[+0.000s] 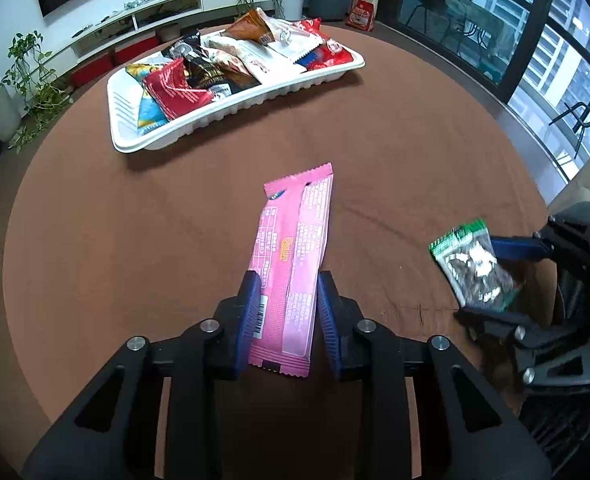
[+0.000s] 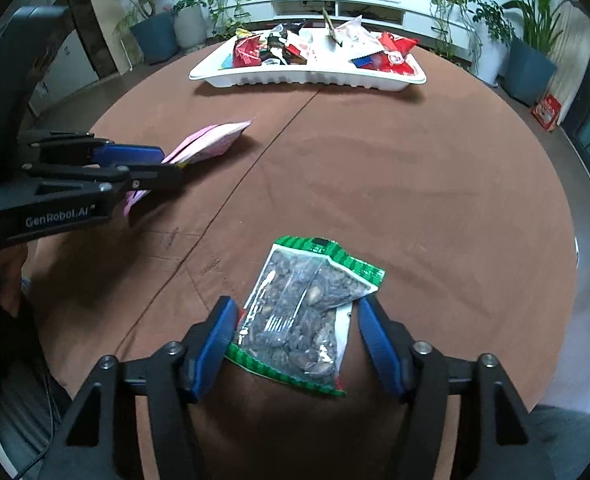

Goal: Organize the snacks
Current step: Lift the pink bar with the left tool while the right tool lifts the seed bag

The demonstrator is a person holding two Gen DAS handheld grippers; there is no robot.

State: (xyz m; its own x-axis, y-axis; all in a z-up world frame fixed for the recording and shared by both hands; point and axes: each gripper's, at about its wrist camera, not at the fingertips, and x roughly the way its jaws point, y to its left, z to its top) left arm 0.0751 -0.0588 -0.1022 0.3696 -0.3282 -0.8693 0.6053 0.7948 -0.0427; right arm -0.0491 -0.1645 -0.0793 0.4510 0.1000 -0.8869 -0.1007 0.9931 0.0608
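At twelve o'clock our white tray (image 2: 307,78) holds mixed snack packets (image 1: 231,68). Our left gripper (image 1: 285,300) pinches the pink wrapper (image 1: 293,256); our right gripper (image 2: 295,320) stands half-open around the green-edged nut bag (image 2: 307,308), its left pad touching.

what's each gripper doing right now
Left tongs: closed on the long pink foil snack packet.
Right tongs: open around the green-edged clear bag of dark nuts, one pad apart.

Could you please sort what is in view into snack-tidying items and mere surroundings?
Job: long pink foil snack bar; green-edged clear packet of dark nuts; white ribbed plastic tray of mixed snack packets.

Surroundings: potted green plants; white low TV cabinet; red bag on floor.
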